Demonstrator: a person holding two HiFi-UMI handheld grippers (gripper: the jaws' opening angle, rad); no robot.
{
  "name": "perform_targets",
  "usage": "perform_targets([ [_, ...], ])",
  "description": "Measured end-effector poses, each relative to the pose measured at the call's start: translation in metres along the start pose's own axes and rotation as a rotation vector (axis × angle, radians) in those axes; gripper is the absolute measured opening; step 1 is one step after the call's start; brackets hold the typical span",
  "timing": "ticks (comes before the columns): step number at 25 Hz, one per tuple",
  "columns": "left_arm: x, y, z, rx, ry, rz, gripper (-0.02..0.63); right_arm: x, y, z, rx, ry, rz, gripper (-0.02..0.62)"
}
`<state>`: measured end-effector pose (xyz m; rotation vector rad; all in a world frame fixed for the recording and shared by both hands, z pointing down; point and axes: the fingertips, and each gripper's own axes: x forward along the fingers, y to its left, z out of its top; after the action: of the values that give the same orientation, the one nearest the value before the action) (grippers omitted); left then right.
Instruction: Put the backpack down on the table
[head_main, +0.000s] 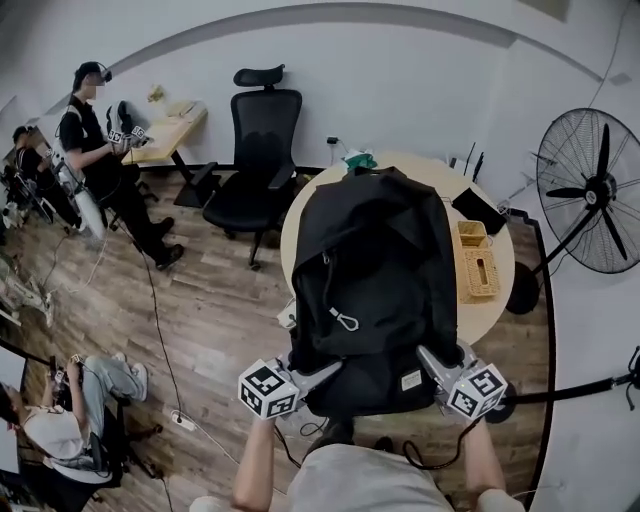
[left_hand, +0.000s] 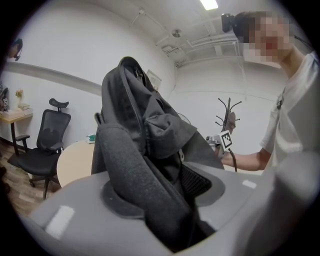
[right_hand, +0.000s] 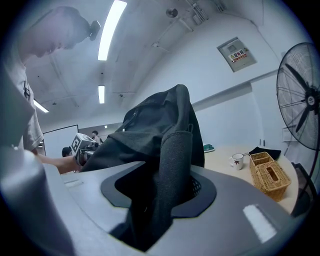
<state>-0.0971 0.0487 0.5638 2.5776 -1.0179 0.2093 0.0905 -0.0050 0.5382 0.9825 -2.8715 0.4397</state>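
A black backpack (head_main: 375, 270) hangs upright between my two grippers, over the near part of the round light wooden table (head_main: 425, 172). My left gripper (head_main: 325, 372) is shut on one padded shoulder strap (left_hand: 135, 185), which runs up between its jaws to the bag (left_hand: 145, 110). At the bag's lower right, my right gripper (head_main: 430, 358) is shut on the other strap (right_hand: 172, 170), with the bag (right_hand: 150, 125) rising just beyond. Whether the bag's bottom touches the table is hidden.
Wicker baskets (head_main: 478, 262), a mug (right_hand: 236, 160), a flat black item (head_main: 478, 208) and a green item (head_main: 358, 160) are on the table. A standing fan (head_main: 595, 190) is at the right and an office chair (head_main: 255, 150) behind the table. People sit and stand at the left.
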Motion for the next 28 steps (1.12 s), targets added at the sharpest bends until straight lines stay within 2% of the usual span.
perform_targets([
  [6, -0.004, 0.053, 0.009, -0.029, -0.005, -0.042, 0.276, 0.048, -0.002, 0.004, 0.007, 0.022, -0.030, 0.158],
  [16, -0.026, 0.119, 0.012, -0.051, -0.028, -0.067, 0.275, 0.113, 0.011, 0.007, -0.006, 0.042, -0.057, 0.158],
  [28, -0.018, 0.141, 0.008, -0.095, -0.035, -0.054, 0.275, 0.135, 0.000, 0.006, 0.005, 0.094, -0.048, 0.158],
])
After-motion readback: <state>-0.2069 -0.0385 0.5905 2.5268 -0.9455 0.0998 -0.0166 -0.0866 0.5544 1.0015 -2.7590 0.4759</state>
